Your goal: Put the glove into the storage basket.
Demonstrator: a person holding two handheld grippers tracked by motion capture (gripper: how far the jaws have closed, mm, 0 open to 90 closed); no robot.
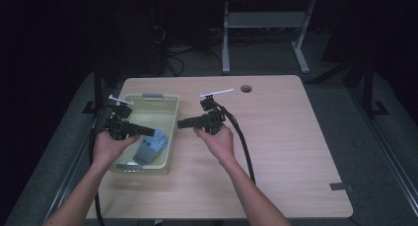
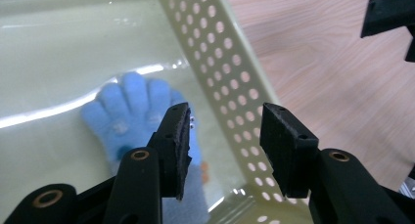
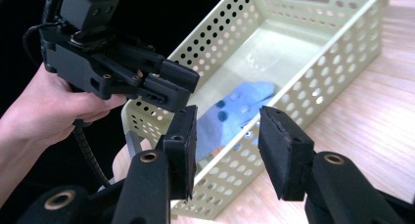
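We see the blue glove lying in the perforated basket at 9 o'clock on the tabletop, with the left gripper and right gripper jaws released, nothing between them.

One glove, one basket

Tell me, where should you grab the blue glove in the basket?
Grab the blue glove by its grey cuff, coming straight down from above. It lies flat on the floor of the basket, close to the holed wall, so a sideways reach is blocked. The cuff looks thicker and bunched, probably easier to pinch than the spread fingers.
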